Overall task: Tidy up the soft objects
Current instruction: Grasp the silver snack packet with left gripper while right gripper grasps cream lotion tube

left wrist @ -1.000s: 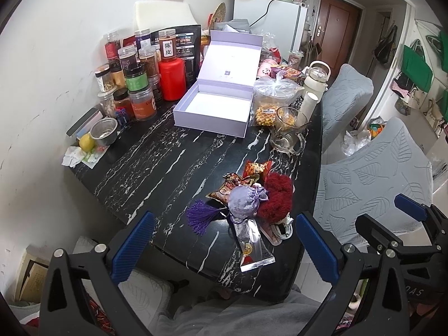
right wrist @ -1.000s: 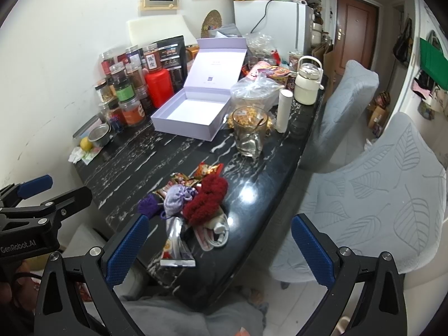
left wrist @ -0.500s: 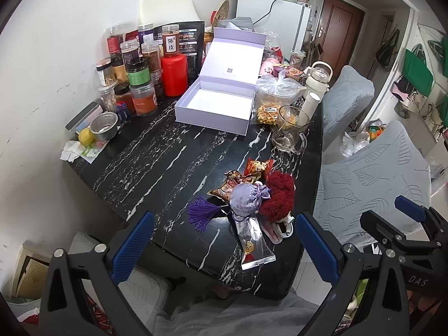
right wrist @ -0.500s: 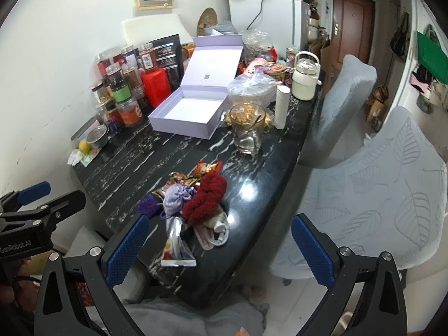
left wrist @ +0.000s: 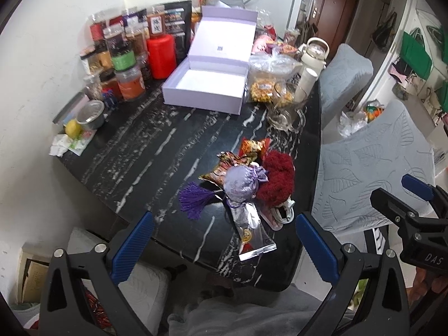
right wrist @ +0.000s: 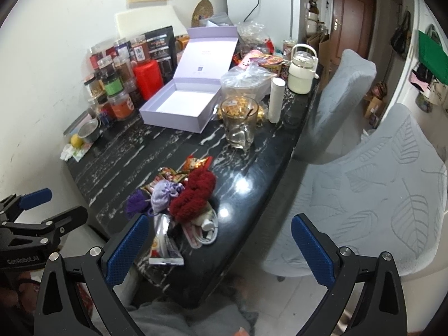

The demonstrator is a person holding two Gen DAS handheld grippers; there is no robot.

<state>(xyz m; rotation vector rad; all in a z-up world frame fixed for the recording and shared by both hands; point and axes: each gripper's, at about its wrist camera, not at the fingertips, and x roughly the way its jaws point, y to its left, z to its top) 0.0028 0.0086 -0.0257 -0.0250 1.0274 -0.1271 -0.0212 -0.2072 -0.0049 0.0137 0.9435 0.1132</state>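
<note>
1. The soft things sit in one heap near the front edge of the black marbled table (left wrist: 145, 151): a lilac drawstring pouch (left wrist: 243, 182) in the middle, a dark red woolly bundle (left wrist: 277, 176) pressed against its right side, and a purple tassel (left wrist: 193, 198) trailing off to its left. Bunched like this, they look like a pile waiting to be sorted, none yet put away.

2. Mixed into the heap are things that are not soft: shiny snack wrappers (left wrist: 238, 162) under and behind the pouch, a silver foil packet (left wrist: 252, 232) pointing at the table's front edge, and a white charger with its cable (right wrist: 207, 226) tucked beneath the red bundle. I judge they will have to be picked around.

3. Further back, a lavender gift box (left wrist: 207, 84) stands with its lid propped upright and its white inside bare. Open and empty as it is, it reads as the likely home for the soft items, well apart from the heap.

4. The left gripper (left wrist: 224, 243) hangs above the table's front edge just short of the heap, jaws spread wide with nothing between them, aimed about at the foil packet and pouch. That suits an approach to a first pick.

5. The right gripper (right wrist: 218, 249) is also spread wide and empty, held lower right of the heap, partly over the table's corner and the grey leaf-patterned chair (right wrist: 378, 184). It seems to be waiting its turn.

6. Jars (left wrist: 126, 64), a glass mug (right wrist: 238, 123) and a bag of snacks (left wrist: 268, 70) crowd the back, leaving only the middle lane clear.
</note>
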